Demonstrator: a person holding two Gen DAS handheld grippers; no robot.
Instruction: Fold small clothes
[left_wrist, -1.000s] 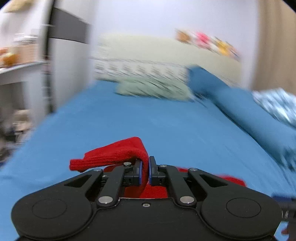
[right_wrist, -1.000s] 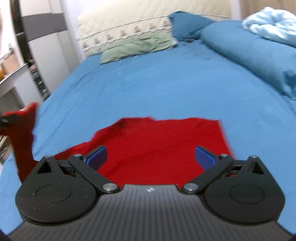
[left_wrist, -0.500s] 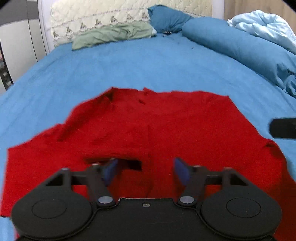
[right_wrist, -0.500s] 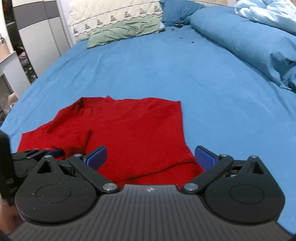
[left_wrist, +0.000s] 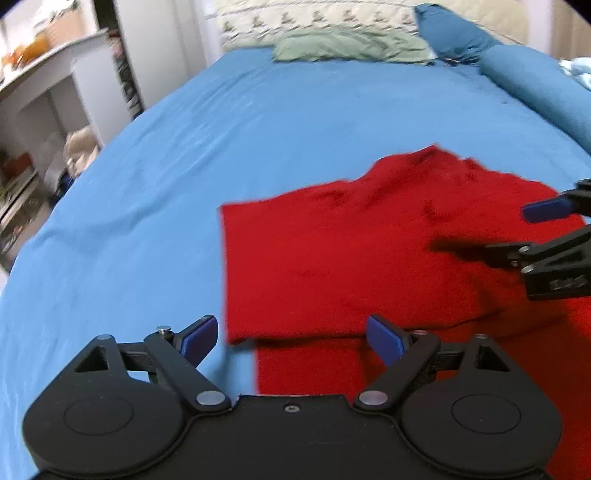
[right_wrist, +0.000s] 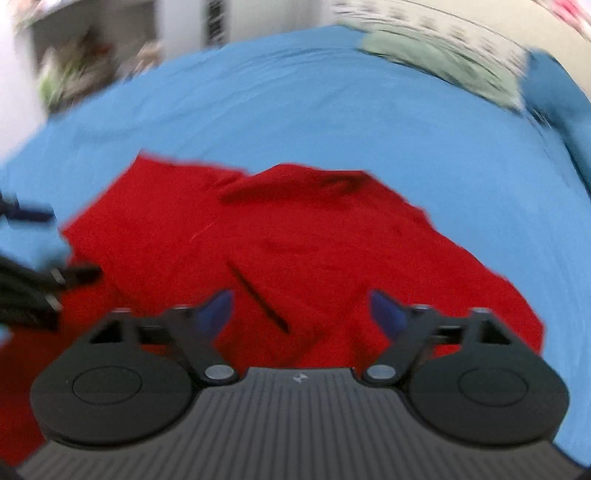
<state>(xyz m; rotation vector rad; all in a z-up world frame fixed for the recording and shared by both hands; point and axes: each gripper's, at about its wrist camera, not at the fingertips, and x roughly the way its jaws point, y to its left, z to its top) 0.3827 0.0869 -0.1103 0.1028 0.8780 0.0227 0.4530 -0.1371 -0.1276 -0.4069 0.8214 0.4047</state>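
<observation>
Left claw (left_wrist: 291, 341) and right claw (right_wrist: 301, 314) both gape wide, gripping nothing.

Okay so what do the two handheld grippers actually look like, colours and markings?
Both are matte black with linkage arms, silver pivot pins and blue finger pads. The left gripper has a smooth black body with round side housings. The right gripper has a ribbed grey top plate bearing a small white mark. No cables or sleeves show.
</observation>
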